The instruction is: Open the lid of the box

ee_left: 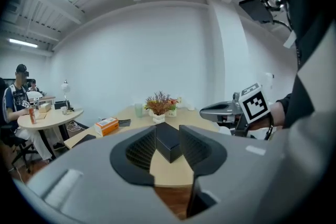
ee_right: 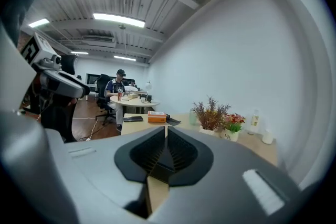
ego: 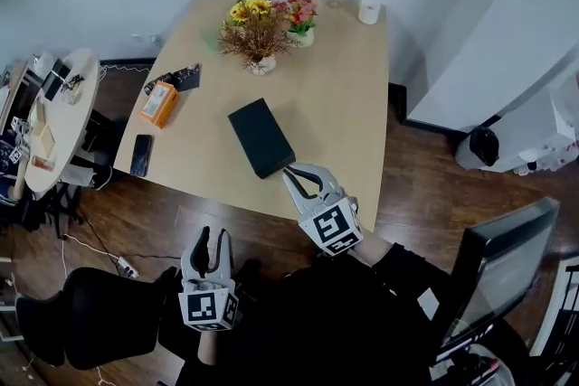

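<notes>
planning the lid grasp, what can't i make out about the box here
- box lid seam: head view, too small and dark
- box sides: left gripper view, behind the left gripper
- most of the box: right gripper view, behind the right gripper

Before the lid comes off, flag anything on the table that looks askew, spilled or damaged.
Nothing looks spilled or damaged. Only the black box lies slantwise to the edges of the table, near its front edge and closed.
</notes>
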### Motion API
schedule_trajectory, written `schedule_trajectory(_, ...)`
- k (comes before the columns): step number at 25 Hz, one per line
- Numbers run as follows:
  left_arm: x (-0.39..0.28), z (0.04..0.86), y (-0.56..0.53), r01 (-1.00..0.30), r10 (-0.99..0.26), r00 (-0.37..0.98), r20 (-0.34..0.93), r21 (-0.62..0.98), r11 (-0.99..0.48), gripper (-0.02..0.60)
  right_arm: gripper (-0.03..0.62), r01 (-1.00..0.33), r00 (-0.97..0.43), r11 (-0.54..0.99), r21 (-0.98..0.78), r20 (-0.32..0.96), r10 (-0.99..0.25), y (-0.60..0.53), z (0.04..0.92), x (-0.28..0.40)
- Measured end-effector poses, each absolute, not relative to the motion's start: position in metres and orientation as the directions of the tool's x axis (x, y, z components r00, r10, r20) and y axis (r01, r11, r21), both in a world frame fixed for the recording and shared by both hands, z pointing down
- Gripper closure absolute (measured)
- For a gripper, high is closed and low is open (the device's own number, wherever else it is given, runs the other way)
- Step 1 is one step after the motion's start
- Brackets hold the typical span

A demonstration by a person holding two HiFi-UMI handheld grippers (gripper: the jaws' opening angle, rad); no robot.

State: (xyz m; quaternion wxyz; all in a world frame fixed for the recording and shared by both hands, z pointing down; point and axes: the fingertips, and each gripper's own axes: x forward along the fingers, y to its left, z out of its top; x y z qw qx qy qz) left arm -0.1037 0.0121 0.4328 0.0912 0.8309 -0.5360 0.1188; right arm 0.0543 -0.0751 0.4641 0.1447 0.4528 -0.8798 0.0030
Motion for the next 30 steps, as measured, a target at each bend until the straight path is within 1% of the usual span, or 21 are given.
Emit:
schedule_trajectory(4, -0.078, 0.445, -0.021, -0.894, -0.847, 0.413, 0.335, -0.029, -0.447, 0.465, 0.571, -0.760, -0.570, 0.634, 0.140, 0.324, -0.755, -0.097, 0.490, 0.061)
schedule_trajectory(7, -0.057, 0.469, -0.045, -0.871, -0.814, 0.432, 0.388, -0.054, -0.488, 0.462, 0.565, -0.763, -0.569, 0.639, 0.092, 0.373, -0.733, -0.118, 0.515, 0.071)
schedule_trajectory(9, -0.046, 0.486, -0.058, -0.857, -0.792, 0.439, 0.423, -0.068, -0.511, 0.432, 0.556, -0.774, -0.563, 0.631, 0.052, 0.398, -0.724, -0.130, 0.527, 0.079)
schedule_trajectory(11, -0.039, 0.505, -0.068, -0.846, -0.776, 0.442, 0.449, -0.079, -0.527, 0.378, 0.541, -0.784, -0.548, 0.619, 0.040, 0.424, -0.722, -0.139, 0.537, 0.088)
schedule_trajectory(15, -0.037, 0.551, -0.088, -0.813, -0.712, 0.445, 0.543, -0.090, -0.576, 0.280, 0.483, -0.817, -0.515, 0.577, -0.012, 0.466, -0.719, -0.153, 0.555, 0.096)
schedule_trajectory(17, -0.037, 0.571, -0.099, -0.780, -0.671, 0.452, 0.588, -0.105, -0.617, 0.254, 0.450, -0.838, -0.485, 0.545, -0.024, 0.489, -0.725, -0.161, 0.563, 0.097)
schedule_trajectory(18, -0.037, 0.579, -0.105, -0.764, -0.654, 0.460, 0.600, -0.108, -0.637, 0.252, 0.439, -0.845, -0.471, 0.534, -0.019, 0.497, -0.728, -0.165, 0.566, 0.097)
schedule_trajectory(22, -0.038, 0.598, -0.122, -0.731, -0.612, 0.499, 0.613, -0.082, -0.677, 0.252, 0.437, -0.846, -0.452, 0.534, 0.013, 0.514, -0.729, -0.174, 0.569, 0.081)
schedule_trajectory(25, -0.034, 0.616, -0.125, -0.699, -0.571, 0.519, 0.637, -0.068, -0.711, 0.252, 0.437, -0.854, -0.441, 0.520, -0.003, 0.532, -0.723, -0.178, 0.580, 0.076)
schedule_trajectory(27, -0.027, 0.629, -0.126, -0.674, -0.539, 0.525, 0.659, -0.066, -0.736, 0.250, 0.436, -0.867, -0.435, 0.496, -0.046, 0.556, -0.708, -0.182, 0.592, 0.077)
schedule_trajectory(30, -0.009, 0.645, -0.127, -0.632, -0.504, 0.525, 0.685, -0.083, -0.771, 0.250, 0.411, -0.878, -0.453, 0.451, -0.163, 0.589, -0.669, -0.183, 0.612, 0.083)
